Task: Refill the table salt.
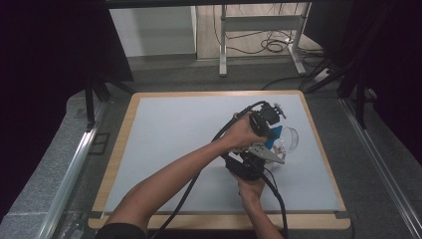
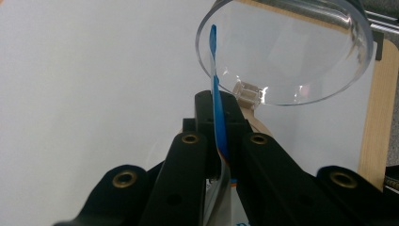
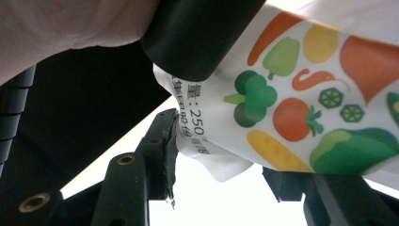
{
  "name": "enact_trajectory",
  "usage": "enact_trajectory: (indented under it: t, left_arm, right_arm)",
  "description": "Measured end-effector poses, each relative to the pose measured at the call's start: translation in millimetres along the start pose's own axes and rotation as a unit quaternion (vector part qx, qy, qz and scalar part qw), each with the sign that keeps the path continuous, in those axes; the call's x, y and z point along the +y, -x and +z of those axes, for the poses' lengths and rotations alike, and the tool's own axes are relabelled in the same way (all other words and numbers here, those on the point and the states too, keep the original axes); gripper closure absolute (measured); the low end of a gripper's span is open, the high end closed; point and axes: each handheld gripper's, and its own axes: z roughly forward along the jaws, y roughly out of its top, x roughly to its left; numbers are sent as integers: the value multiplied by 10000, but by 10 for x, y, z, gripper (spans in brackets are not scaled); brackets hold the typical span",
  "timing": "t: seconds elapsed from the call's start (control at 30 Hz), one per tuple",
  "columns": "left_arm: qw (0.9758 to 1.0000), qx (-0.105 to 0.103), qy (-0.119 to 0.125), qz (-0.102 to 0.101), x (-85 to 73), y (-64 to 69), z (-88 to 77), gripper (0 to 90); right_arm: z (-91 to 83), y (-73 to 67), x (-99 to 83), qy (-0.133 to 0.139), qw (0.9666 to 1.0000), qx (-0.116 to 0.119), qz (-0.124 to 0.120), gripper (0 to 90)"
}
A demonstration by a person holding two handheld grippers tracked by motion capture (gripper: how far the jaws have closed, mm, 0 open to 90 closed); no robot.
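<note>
High view: evenly lit white table [image 1: 169,139] in the centre; surroundings fall to near black at left and right edges; soft, faint shadows under the forearms; slightly grainy, sharp enough. Left gripper view: bright, washed-out background; glare streaks along the rim of the clear bowl [image 2: 287,52]; near black links slightly soft. Right gripper view: backlit; printed pouch [image 3: 301,103] crisp; dark blurred masses at upper left.

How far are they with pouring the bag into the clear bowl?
Done: both grippers have the veggie-print bag, and its blue edge sits at the clear bowl. In hand: the left gripper pinches that edge shut; the right gripper holds the bag's body. Left: nothing visible lies in the bowl, so the pouring seems still to come.
</note>
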Motion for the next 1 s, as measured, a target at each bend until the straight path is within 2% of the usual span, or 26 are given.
enact_trajectory:
  t: [1.0]
  left_arm:
    - [10000, -43, 0, 2, -13, -3, 15, 900]
  right_arm:
    - [-2, 1, -15, 11, 10000, -1, -4, 513]
